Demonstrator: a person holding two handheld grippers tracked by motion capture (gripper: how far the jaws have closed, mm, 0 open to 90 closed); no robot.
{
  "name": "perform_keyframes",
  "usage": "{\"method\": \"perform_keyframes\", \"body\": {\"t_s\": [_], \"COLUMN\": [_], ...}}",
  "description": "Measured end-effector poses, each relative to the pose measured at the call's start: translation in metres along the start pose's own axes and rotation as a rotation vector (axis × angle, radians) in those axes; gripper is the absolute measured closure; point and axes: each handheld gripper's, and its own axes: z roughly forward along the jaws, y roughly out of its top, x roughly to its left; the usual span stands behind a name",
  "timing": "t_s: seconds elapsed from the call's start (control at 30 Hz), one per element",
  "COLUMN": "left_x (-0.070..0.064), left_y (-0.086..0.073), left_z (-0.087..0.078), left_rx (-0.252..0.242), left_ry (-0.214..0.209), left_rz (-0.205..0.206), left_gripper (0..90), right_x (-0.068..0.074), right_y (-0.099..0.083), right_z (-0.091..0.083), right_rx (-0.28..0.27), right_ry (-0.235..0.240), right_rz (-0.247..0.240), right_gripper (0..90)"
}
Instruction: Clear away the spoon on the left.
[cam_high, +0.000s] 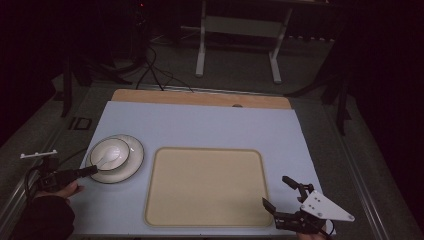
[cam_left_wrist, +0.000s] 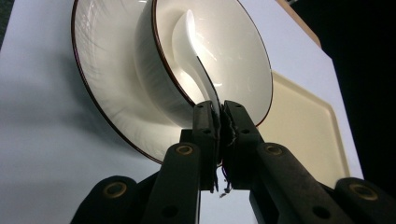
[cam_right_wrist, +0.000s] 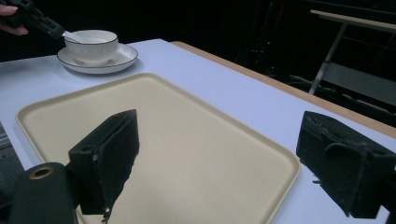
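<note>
While your left gripper (cam_left_wrist: 219, 116) is clamped on the spoon (cam_left_wrist: 194, 65) handle, the spoon lies in the bowl (cam_high: 110, 152) on the saucer (cam_high: 134, 159), left of the tray (cam_high: 205, 187). A sideways pull probably drags or tips the bowl. Your right gripper (cam_high: 281, 197) gapes empty at the tray's right corner.

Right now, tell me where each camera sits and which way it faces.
High view: above the person's side, looking forward and down on the table; left gripper and right gripper enter from below.
Left gripper view: rides the left gripper, looking along jaws shut on the spoon in the bowl.
Right gripper view: rides the right gripper, jaws apart, facing across the tray.
Shared: all three show bowl, saucer and tray.
</note>
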Motion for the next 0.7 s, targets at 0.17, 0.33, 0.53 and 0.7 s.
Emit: {"method": "perform_keyframes", "body": {"t_s": [0.17, 0.33, 0.53, 0.7], "left_x": [-0.004, -0.008, -0.015, -0.022], "left_y": [-0.001, -0.001, -0.003, -0.003], "left_z": [0.000, -0.001, -0.007, -0.015], "left_rx": [-0.003, -0.007, -0.022, -0.047], "left_ry": [0.022, 0.039, 0.041, 0.046], "left_rz": [0.018, 0.033, 0.061, 0.068], "left_gripper": [85.2, 85.3, 85.4, 85.4], "right_x": [-0.001, -0.001, -0.001, -0.001], "right_y": [0.000, 0.000, 0.000, 0.000], "right_z": [0.000, 0.000, 0.000, 0.000], "right_rx": [-0.001, -0.006, -0.008, -0.008], "right_ry": [-0.002, -0.003, -0.008, -0.010], "right_rz": [0.000, 0.003, 0.001, 0.001], "right_gripper": [13.3, 13.3, 13.2, 13.3]}}
